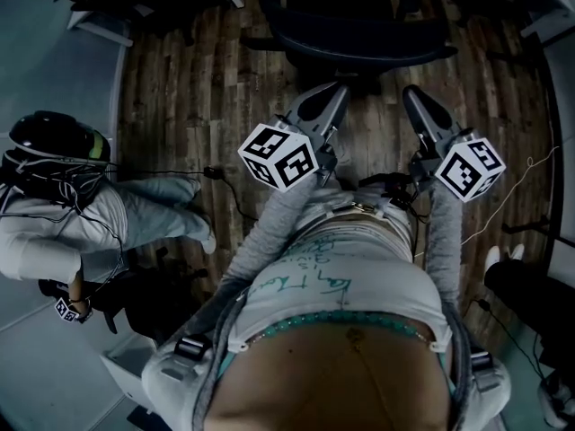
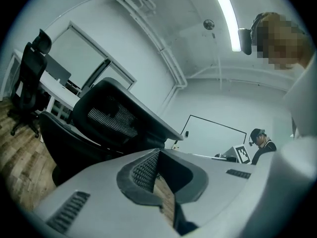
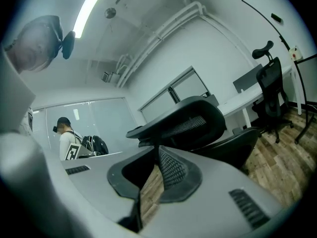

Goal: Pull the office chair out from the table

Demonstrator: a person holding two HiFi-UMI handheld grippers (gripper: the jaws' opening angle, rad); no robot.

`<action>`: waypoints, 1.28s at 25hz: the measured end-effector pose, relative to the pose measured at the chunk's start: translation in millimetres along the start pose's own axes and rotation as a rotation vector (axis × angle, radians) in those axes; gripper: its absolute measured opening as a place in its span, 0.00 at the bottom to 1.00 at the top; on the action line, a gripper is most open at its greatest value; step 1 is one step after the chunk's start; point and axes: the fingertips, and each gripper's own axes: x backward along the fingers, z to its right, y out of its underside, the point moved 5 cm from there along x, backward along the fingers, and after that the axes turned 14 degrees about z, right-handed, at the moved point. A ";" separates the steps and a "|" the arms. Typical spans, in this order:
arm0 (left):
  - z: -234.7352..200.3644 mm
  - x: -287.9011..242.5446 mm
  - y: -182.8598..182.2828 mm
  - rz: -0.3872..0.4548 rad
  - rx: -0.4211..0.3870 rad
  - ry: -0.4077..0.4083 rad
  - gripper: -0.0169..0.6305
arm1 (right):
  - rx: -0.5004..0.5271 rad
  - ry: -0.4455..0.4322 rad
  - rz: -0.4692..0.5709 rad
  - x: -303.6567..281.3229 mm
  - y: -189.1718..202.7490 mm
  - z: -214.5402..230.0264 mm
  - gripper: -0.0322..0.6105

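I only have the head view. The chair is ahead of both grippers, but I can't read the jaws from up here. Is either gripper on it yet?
Observer: No. The left gripper has its jaws together at the tips, and only floor shows behind them.
Operator: And the right one?
Observer: The right gripper is also shut and empty. The chair stands beyond its tips, untouched.
Operator: Anything further off that I'm missing?
Observer: A second chair with a headrest stands at a desk along the far wall.
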 end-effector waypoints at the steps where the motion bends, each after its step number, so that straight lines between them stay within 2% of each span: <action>1: 0.2 1.1 1.4 0.000 -0.005 -0.008 0.04 | 0.009 -0.006 -0.007 -0.9 1.4 -1.1 0.11; 11: 25.8 8.0 14.6 0.016 -0.013 -0.059 0.04 | 0.078 -0.071 -0.090 14.1 1.7 -7.7 0.11; 18: 59.4 16.2 34.0 0.031 -0.001 -0.090 0.04 | 0.100 -0.113 -0.145 47.6 7.9 -10.7 0.11; 32: 145.9 57.8 55.4 0.048 -0.168 -0.138 0.04 | 0.191 -0.184 -0.112 117.3 2.7 -49.3 0.10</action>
